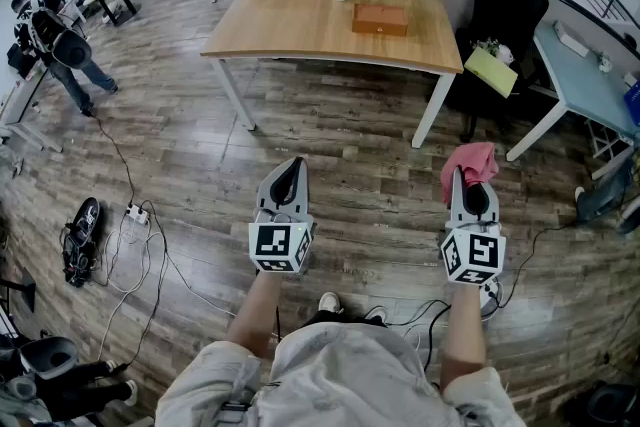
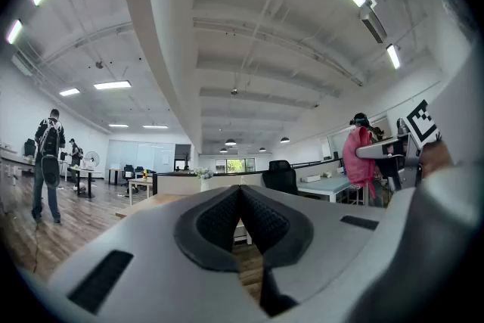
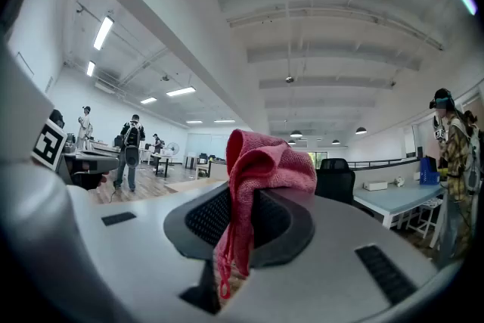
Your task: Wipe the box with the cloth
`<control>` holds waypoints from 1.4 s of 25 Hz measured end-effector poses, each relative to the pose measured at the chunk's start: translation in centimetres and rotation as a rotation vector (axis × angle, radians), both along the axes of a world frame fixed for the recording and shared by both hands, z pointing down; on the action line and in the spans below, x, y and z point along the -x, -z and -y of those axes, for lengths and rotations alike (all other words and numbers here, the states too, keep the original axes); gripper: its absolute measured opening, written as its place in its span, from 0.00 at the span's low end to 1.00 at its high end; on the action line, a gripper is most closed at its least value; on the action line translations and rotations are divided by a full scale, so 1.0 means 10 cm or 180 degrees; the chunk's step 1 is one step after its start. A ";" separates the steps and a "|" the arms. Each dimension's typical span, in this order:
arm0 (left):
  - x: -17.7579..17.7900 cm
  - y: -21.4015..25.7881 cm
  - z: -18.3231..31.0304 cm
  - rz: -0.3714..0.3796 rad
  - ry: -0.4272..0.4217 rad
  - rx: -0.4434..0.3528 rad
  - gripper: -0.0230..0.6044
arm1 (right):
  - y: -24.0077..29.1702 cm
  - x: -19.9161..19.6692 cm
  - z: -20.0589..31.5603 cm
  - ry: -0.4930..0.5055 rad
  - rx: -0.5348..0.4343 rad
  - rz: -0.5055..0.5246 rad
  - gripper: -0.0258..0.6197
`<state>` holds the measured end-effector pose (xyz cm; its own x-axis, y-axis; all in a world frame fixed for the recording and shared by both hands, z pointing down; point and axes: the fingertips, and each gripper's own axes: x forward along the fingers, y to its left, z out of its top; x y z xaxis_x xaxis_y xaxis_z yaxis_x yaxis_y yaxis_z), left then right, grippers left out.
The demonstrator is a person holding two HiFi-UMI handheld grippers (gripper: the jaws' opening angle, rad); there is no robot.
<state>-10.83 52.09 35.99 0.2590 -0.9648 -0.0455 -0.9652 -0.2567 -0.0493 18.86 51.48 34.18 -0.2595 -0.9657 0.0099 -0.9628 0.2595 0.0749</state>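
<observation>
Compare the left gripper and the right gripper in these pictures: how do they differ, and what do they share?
The left gripper has its jaws closed together on nothing; the right gripper clamps a pink cloth in its jaws. The left gripper's tip is bare; the cloth bunches over the right gripper's tip. Both are grey and held over the wooden floor, short of the table with the wooden box.

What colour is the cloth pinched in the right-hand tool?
Pinkish red; the cloth shows best in the right gripper view.
</observation>
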 end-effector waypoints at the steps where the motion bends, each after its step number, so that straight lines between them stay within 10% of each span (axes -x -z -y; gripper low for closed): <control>1: 0.02 0.01 0.01 0.0015 0.0006 -0.0008 0.05 | 0.01 0.03 0.01 0.0007 -0.0005 -0.0006 0.15; 18: 0.51 -0.09 0.24 0.0086 -0.0132 -0.0046 0.05 | -0.04 0.76 0.16 0.0055 -0.0003 -0.0033 0.15; 35: 0.36 -0.34 0.88 0.0129 -0.0167 0.0006 0.05 | -0.35 0.66 0.90 0.0025 0.0128 0.0099 0.15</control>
